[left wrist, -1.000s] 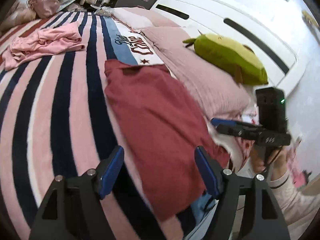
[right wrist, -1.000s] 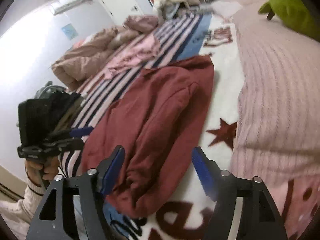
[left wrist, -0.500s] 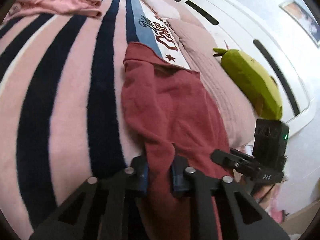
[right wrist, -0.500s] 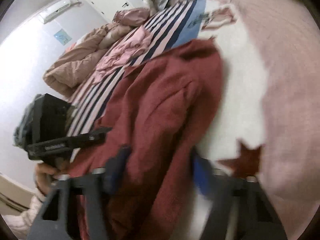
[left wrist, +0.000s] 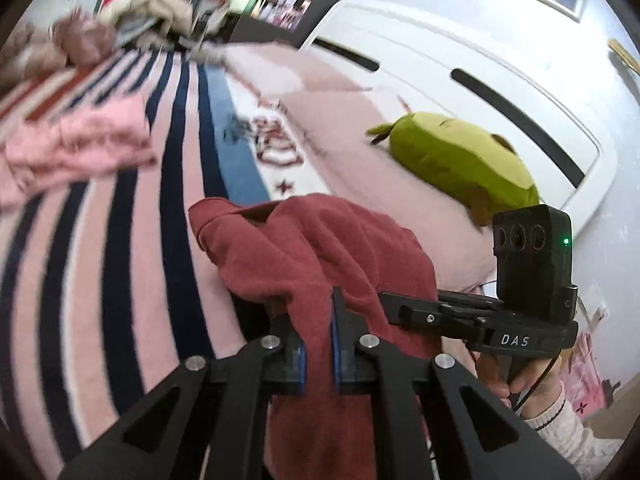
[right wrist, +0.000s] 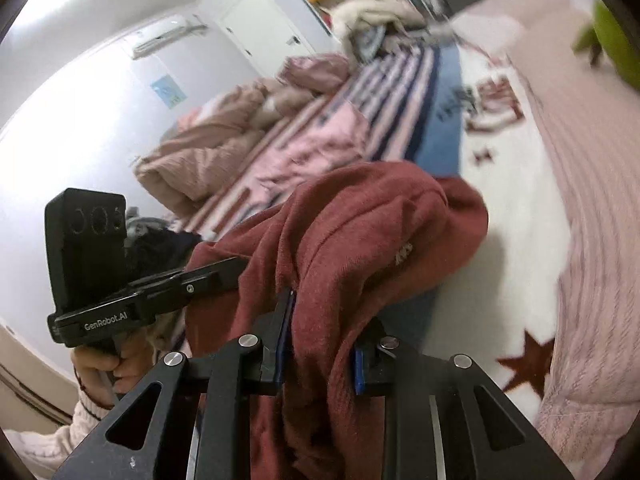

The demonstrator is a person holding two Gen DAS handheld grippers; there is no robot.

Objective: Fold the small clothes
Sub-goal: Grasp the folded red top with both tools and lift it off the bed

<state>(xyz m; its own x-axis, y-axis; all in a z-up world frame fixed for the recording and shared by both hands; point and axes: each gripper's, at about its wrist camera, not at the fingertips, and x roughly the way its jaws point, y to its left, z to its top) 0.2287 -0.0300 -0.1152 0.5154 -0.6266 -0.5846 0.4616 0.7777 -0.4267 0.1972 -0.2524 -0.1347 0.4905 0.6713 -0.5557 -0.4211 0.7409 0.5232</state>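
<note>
Item: dark red garment (left wrist: 320,248). Bunched and raised off the striped blanket (left wrist: 120,264), near hem carried by both tools; far end at 12 o'clock resting on the bed.

Left gripper (left wrist: 318,354): blue pads pressed together on a fold of the hem, cloth spilling over and down between them. Pinched at the edge, probably so the near half can be carried over the far half.

Right gripper (right wrist: 318,354): pinching a thicker wad of the same hem, pads kept slightly apart by the cloth. Matching hold, likely to keep the fold line square.

Open room: bare stripes at 9 to 11 o'clock in the left view; white starred panel (right wrist: 516,248) at 2 o'clock in the right view.

Limits: ribbed pink pillow (right wrist: 592,216) at 3 o'clock; green plush toy (left wrist: 460,160) lying on it at 1 o'clock in the left view; crumpled pink garment (left wrist: 76,148) at 10 o'clock, well apart; headboard (left wrist: 460,80) beyond.

Risk, judged: uneven wads may skew the fold.
</note>
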